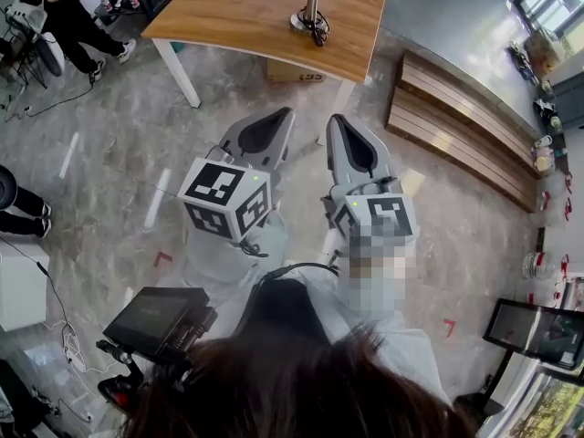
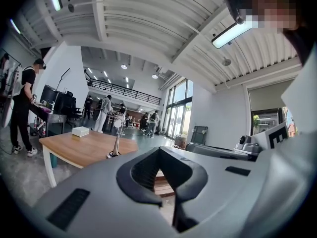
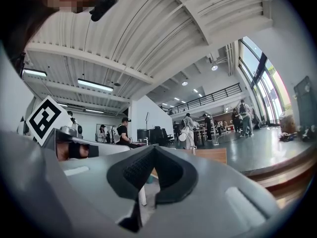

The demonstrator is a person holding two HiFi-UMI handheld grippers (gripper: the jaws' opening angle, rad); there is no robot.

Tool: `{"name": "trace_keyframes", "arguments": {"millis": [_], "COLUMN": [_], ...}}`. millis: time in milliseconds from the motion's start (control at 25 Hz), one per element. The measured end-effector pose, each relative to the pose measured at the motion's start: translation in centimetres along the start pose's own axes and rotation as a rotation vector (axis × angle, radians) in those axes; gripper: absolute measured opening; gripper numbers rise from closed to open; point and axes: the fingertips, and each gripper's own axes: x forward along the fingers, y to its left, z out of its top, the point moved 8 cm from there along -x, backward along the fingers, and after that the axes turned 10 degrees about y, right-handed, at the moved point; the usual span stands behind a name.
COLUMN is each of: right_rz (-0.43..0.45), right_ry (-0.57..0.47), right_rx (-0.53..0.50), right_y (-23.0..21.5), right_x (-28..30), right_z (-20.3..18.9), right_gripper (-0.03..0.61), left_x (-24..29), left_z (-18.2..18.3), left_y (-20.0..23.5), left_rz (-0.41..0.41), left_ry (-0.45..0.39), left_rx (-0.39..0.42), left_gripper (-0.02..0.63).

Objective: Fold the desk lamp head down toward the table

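Your left gripper (image 1: 274, 121) and right gripper (image 1: 339, 126) point level, side by side, both jaws pressed together on nothing. Ahead of them a carton (image 1: 294, 71) sits under the table (image 1: 228, 26), its red print too small to read. The lamp (image 1: 313, 3) stands upright on the table beyond the right gripper's tip. A white box (image 2: 80, 131) lies farther left.
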Motion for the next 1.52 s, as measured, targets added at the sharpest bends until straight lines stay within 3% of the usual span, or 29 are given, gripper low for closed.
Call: {"name": "trace_keyframes", "arguments": {"millis": [600,1120,1520], "right_rz": [-0.107,-0.204,-0.121], "right_ry": [-0.03,0.088,0.216], "right_rx": [0.022,0.095,0.051], "right_y": [-10.9,-24.0,-33.3], "right_x": [25.0,40.8,52.3], "right_z": [5.3,1.9,-0.5], "right_gripper": [0.002,0.002,0.002], "left_x": [16.9,33.0,46.5], "left_z": [10.6,12.5,18.0], "left_y": [20.8,34.0,40.0], "left_rz": [-0.032,-0.05,-0.15], "left_ry": [0.005,0.089,0.133], "left_rx": [0.013,-0.039,-0.016], "left_gripper": [0.003,0.003,0.003]}}
